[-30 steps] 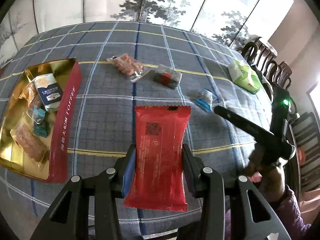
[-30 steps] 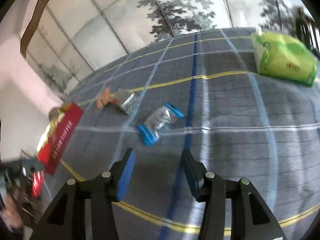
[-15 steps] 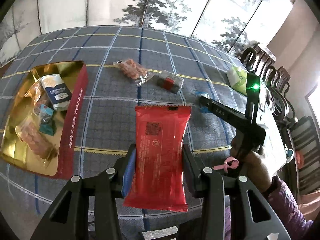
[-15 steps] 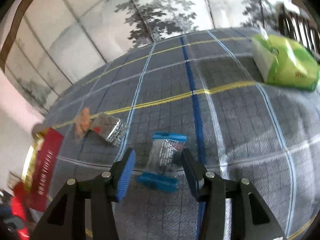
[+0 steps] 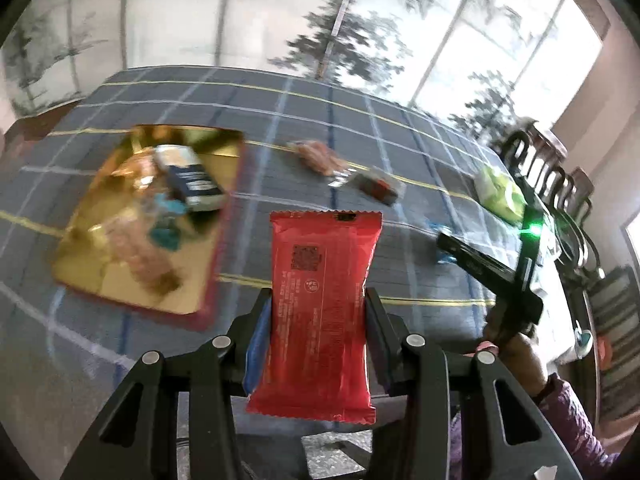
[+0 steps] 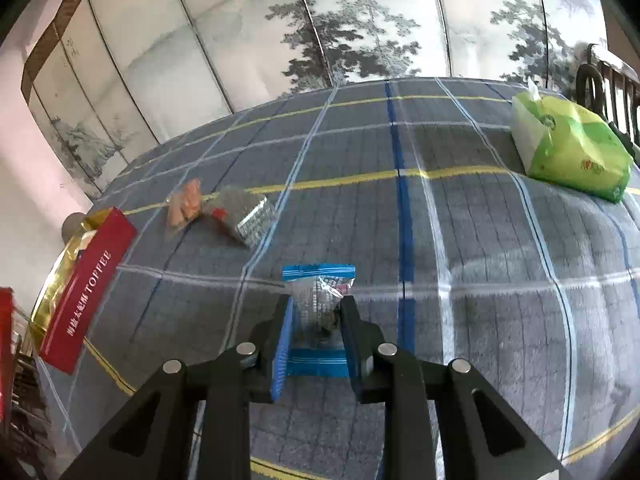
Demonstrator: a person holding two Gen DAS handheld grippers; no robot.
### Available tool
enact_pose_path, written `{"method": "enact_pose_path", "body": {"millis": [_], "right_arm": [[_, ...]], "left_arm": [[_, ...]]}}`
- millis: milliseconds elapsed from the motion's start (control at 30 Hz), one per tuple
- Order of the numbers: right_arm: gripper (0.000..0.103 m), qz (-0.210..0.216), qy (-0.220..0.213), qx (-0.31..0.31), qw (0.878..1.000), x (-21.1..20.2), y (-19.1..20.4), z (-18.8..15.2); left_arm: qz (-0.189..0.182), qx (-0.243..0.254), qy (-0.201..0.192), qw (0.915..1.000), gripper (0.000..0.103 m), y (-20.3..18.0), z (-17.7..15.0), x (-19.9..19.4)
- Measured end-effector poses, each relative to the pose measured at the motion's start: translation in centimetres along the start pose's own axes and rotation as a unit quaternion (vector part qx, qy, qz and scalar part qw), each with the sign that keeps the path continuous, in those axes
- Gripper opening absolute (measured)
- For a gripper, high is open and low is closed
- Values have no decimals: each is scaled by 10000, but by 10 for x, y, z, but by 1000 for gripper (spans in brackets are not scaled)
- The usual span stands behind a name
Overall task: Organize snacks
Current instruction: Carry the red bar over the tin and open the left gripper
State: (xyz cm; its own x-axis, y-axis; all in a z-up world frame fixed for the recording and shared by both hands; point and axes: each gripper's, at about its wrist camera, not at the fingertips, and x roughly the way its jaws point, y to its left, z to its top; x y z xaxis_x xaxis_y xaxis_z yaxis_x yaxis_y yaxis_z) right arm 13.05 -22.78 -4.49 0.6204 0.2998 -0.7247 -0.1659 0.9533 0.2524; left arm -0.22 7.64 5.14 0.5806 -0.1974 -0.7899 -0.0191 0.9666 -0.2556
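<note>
My left gripper (image 5: 318, 304) is shut on a red snack packet (image 5: 322, 304) and holds it above the plaid table, right of the gold-lined red toffee tin (image 5: 148, 220), which holds several snacks. My right gripper (image 6: 316, 308) has its jaws closed around a small blue-edged clear snack packet (image 6: 318, 300) lying on the tablecloth. The right gripper also shows in the left wrist view (image 5: 444, 240), at the blue packet. An orange snack bag (image 6: 184, 204) and a silver-and-red packet (image 6: 244, 216) lie farther left on the cloth. The tin shows at far left in the right wrist view (image 6: 86, 280).
A green tissue pack (image 6: 572, 152) sits at the table's far right. Dark wooden chairs (image 5: 548, 176) stand beyond the right edge. A painted folding screen (image 6: 340, 32) stands behind the table. The orange bag (image 5: 320, 156) and dark packet (image 5: 376, 186) lie mid-table.
My right gripper moved up to the blue-edged packet and closed its jaws around it. My left gripper, still holding the red packet, rose and swung so the tin now sits closer to centre.
</note>
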Motion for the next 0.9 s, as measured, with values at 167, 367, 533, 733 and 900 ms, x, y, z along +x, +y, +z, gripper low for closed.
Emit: {"method": "enact_pose_path", "body": {"millis": [167, 367, 533, 733, 900], "right_arm": [[24, -40, 14, 19, 10000, 0, 0, 0], [24, -74, 23, 45, 10000, 0, -1, -1], [24, -71, 43, 47, 10000, 1, -1, 0], [24, -122, 50, 5, 9999, 2, 1, 0], [24, -133, 52, -6, 9999, 2, 1, 0]], "left_arm": [[336, -284, -154, 9989, 40, 36, 4, -13], [766, -482, -285, 9955, 40, 74, 7, -14], [943, -516, -279, 9938, 40, 95, 10, -6], [992, -415, -275, 9938, 40, 102, 18, 7], [916, -450, -261, 9944, 40, 103, 26, 17]]}}
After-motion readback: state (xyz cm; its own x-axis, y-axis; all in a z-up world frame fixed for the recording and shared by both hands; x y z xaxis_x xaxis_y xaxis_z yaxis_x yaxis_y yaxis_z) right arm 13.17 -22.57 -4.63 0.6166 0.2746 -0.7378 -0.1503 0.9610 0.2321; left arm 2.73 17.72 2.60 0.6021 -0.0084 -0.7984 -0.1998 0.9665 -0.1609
